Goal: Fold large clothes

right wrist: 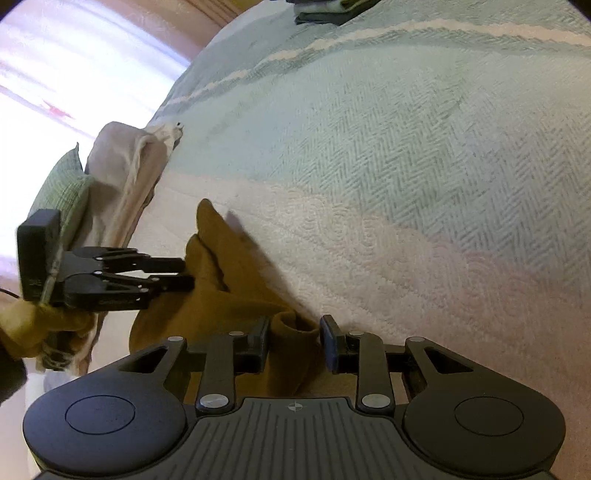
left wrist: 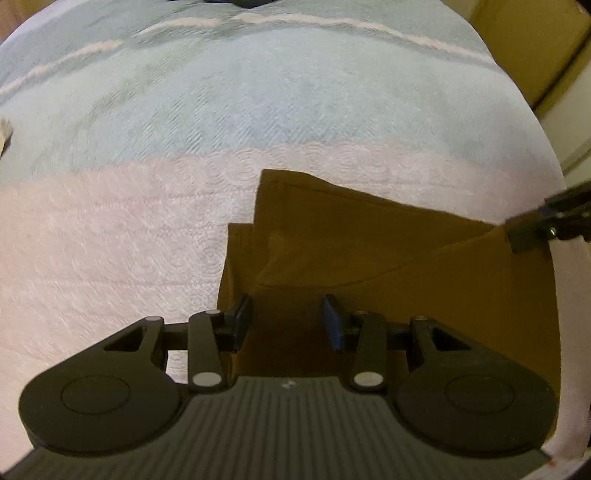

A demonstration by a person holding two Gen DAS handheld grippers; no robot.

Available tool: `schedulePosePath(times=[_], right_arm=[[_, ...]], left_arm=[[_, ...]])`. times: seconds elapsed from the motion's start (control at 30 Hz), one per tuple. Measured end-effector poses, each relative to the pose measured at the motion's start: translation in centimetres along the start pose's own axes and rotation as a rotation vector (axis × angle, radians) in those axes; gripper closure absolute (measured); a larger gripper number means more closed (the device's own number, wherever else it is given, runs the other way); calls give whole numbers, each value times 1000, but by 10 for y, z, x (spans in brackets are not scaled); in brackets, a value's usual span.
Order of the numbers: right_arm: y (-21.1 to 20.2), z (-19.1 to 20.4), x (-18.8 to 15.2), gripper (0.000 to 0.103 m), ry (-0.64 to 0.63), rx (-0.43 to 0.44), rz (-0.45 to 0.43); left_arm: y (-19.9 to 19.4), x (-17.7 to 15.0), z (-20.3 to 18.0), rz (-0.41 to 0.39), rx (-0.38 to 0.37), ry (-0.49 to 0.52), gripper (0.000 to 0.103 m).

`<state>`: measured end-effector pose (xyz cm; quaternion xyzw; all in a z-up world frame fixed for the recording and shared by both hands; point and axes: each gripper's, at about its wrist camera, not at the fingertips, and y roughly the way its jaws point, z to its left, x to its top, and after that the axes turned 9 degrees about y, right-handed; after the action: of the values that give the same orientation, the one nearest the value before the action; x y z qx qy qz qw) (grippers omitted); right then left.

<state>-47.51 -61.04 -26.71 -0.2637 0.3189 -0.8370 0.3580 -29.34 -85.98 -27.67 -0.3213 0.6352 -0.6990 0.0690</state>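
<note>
A brown garment (left wrist: 369, 251) is partly folded and held over the white quilt (left wrist: 110, 240). My left gripper (left wrist: 286, 321) is shut on a thick fold at the garment's near left edge. Two corners of the cloth stick out ahead of the left gripper. My right gripper (right wrist: 295, 343) is shut on a bunched roll of the same brown garment (right wrist: 236, 295). In the right wrist view the left gripper (right wrist: 186, 274) bites the cloth from the left. The right gripper (left wrist: 532, 225) shows at the right edge of the left wrist view, at the garment's far corner.
A blue-green herringbone blanket (right wrist: 406, 129) with white stripes covers the far half of the bed. Beige cloth (right wrist: 125, 184) and a green pillow (right wrist: 62, 188) lie at the bed's left edge. Folded dark clothes (right wrist: 321, 14) sit at the far end. A brown panel (left wrist: 528, 40) stands beside the bed.
</note>
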Motion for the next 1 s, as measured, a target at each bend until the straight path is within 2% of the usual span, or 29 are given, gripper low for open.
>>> schedulePosePath(times=[0.2,0.33,0.5,0.57,0.6,0.7,0.73,0.77,0.87,0.93,1.0], right_arm=[[-19,-1,-6,70,-9,-1,8],[-21,2,-10,68,-7,7,16],[-17,1,-13,65,-20,43,31],[-14,3,-14,65,-38,49,35],[-13,3,-15,65,-45,53,36],[-12,5,-18,67,-45,38,28],[-12,6,-18,74,-48,34,24],[-12,9,-19,83,-54,25,20],[-18,18,-20,90,-77,32,18],[-23,28,-23,91,-109,53,20],[-23,35,-25,91,-133,76,33]], left_arm=[[-10,0,20,-41,-23,-51,62],[1,8,32,-83,-106,-92,62],[24,15,36,-64,-182,-93,62],[27,16,36,-58,-194,-96,66],[29,16,36,-56,-205,-102,74],[21,14,30,-65,-165,-111,92],[15,12,27,-76,-146,-113,94],[6,9,22,-93,-117,-107,94],[-31,-7,11,-171,-36,-144,95],[-62,-24,6,-216,10,-208,95],[-79,-37,4,-219,44,-257,95]])
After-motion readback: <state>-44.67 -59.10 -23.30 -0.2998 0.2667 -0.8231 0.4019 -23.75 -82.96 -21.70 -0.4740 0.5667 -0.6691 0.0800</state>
